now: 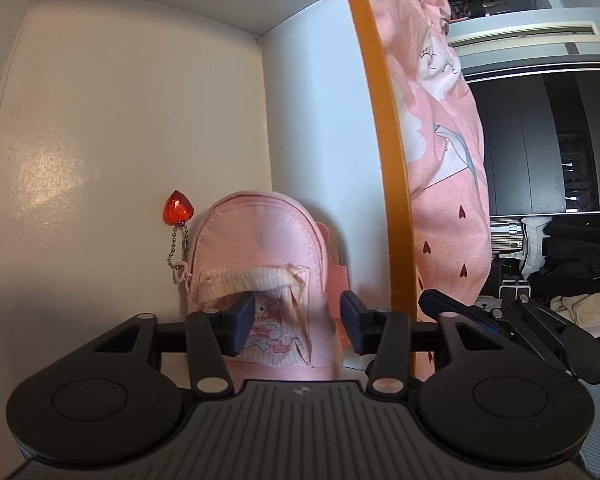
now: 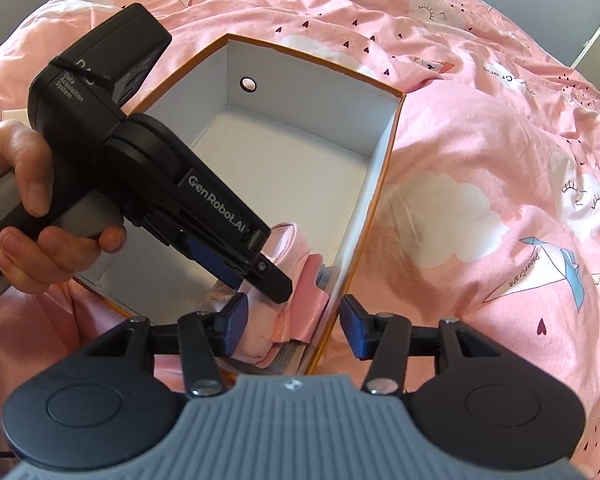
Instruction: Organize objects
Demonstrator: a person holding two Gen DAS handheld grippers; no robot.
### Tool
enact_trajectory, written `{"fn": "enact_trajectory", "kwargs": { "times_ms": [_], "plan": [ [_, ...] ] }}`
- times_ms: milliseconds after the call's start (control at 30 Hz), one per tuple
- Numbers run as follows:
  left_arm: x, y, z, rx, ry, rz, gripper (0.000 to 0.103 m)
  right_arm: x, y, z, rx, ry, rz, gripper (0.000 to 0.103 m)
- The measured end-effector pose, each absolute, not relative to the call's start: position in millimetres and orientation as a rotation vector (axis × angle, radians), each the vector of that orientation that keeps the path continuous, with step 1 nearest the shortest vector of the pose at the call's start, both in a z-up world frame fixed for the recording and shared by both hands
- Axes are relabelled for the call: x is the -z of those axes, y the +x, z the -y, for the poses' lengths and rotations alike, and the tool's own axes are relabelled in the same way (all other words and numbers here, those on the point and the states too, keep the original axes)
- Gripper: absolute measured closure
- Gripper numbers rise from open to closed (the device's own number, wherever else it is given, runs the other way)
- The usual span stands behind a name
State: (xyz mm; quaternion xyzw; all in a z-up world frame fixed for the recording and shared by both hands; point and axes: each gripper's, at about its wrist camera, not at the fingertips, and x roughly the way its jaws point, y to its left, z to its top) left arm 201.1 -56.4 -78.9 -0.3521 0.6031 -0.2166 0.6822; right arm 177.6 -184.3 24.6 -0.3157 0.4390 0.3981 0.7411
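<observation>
A small pink backpack-shaped pouch (image 1: 260,272) with a cartoon print and a red heart charm (image 1: 178,208) on a ball chain lies inside a white-lined box (image 1: 140,120) with an orange rim. My left gripper (image 1: 294,322) is open, its jaws standing either side of the pouch's lower part. In the right wrist view the box (image 2: 300,136) sits on a pink duvet, with the pouch (image 2: 292,280) at its near corner against the wall. The left gripper (image 2: 260,260) reaches down into the box onto the pouch. My right gripper (image 2: 294,322) is open, straddling the box's near wall.
The pink patterned duvet (image 2: 480,160) surrounds the box. The box's end wall has a round hole (image 2: 247,84). A hand (image 2: 28,208) holds the left gripper's handle. Dark wardrobes and piled clothes (image 1: 560,248) stand beyond the bed.
</observation>
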Motion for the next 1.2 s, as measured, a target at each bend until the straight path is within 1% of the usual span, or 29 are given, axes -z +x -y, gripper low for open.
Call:
{"fn": "enact_trajectory", "kwargs": {
  "times_ms": [67,200,400,500,567,700,900,1033,1200],
  "plan": [
    [75,200,56,0.489,-0.771,-1.336,0.044,-25,177,185,-0.872,-0.687,-0.962,0.045],
    [64,197,55,0.487,-0.722,-1.308,0.042,-25,177,185,-0.87,-0.678,-0.965,0.045],
    [48,192,52,0.481,-0.661,-1.251,0.041,-26,173,184,-0.87,-0.695,-0.959,0.045],
    [39,190,49,0.463,-0.609,-1.226,0.042,-28,172,184,-0.873,-0.69,-0.962,0.047],
    [33,189,46,0.469,-0.584,-1.216,0.042,-29,172,184,-0.878,-0.68,-0.966,0.054],
    [22,186,42,0.453,-0.524,-1.191,0.043,-29,172,182,-0.886,-0.639,-0.985,0.058],
    [5,177,24,0.402,-0.42,-1.127,0.047,-13,178,163,-0.929,-0.464,-1.098,0.058],
    [0,171,14,0.378,-0.385,-1.085,0.047,14,184,144,-0.896,-0.397,-1.171,0.058],
    [4,171,8,0.374,-0.405,-1.085,0.047,49,201,125,-0.818,-0.35,-1.292,0.058]
  ]
}}
